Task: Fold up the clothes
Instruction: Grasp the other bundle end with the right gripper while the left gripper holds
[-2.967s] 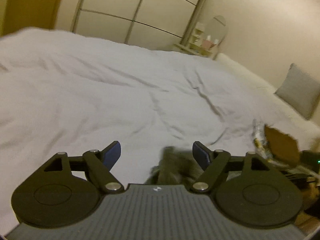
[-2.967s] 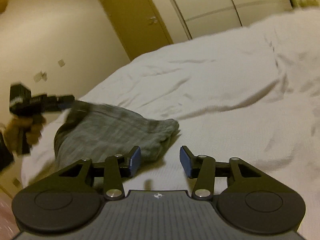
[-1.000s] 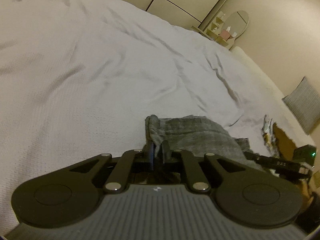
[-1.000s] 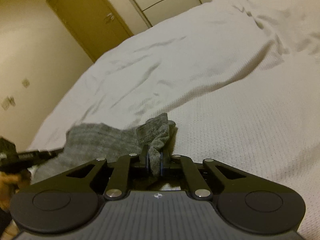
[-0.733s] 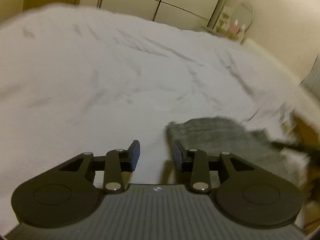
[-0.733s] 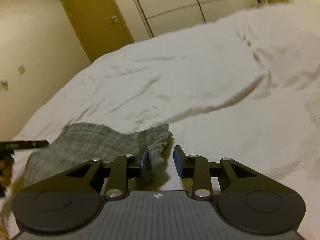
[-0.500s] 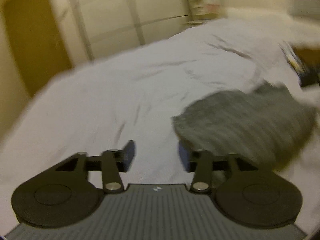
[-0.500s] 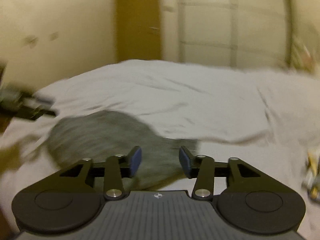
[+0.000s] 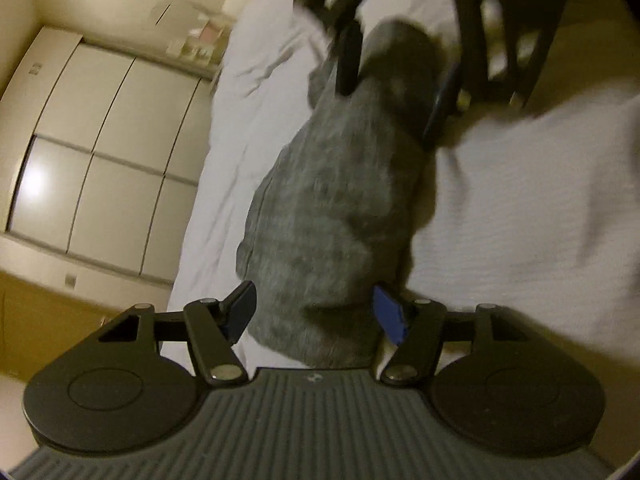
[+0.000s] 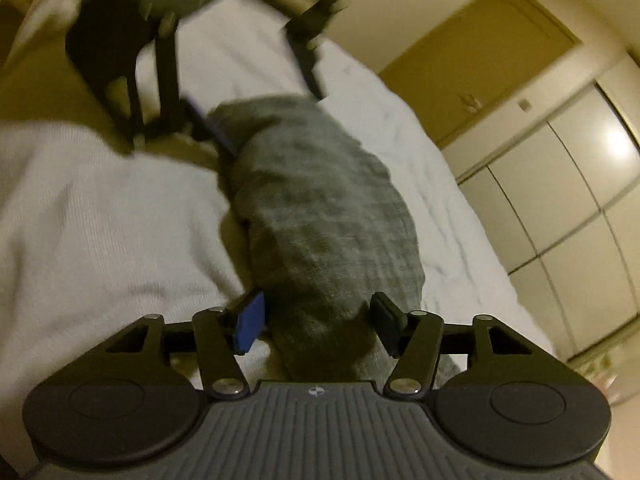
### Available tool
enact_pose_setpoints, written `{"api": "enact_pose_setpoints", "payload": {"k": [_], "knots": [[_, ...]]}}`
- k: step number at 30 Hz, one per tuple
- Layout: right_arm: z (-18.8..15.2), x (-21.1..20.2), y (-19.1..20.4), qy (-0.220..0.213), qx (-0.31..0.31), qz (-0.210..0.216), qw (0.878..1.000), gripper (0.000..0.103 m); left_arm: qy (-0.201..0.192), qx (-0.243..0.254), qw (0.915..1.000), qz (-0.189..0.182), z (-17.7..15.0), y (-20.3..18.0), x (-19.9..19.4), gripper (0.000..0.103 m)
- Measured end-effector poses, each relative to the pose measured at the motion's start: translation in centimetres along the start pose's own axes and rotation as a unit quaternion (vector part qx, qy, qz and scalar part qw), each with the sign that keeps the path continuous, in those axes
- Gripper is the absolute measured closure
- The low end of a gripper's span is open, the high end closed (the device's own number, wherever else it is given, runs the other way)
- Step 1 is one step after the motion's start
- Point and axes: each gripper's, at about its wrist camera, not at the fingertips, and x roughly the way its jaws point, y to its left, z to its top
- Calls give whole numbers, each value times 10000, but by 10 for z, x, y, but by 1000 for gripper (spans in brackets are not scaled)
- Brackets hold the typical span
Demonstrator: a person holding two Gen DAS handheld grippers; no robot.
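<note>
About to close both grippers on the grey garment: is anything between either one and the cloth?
Nothing visible. The grey garment lies between the open fingers of the left gripper and right gripper, on the white bedcover.

A folded garment [image 9: 336,200] was laid on a bed [image 9: 520,208] near its edge. The left gripper [image 9: 316,312] was spread around one end and the right gripper [image 10: 318,322] around the opposite end, facing each other. A wardrobe [image 9: 96,152] was set beyond the bed.
</note>
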Motion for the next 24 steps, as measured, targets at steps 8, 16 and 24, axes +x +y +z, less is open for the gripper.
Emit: {"api": "enact_pose_setpoints", "payload": {"k": [8, 16, 24], "knots": [[4, 21, -3, 8, -307, -264, 9992, 48, 170, 396, 9991, 8, 3, -12, 44, 38], [9, 27, 9, 11, -977, -319, 9947, 53, 320, 438, 9985, -108, -8, -5, 60, 66], [-10, 32, -26, 115, -1086, -662, 9918, 100, 161, 73, 9994, -297, 4, 16, 44, 78]]}}
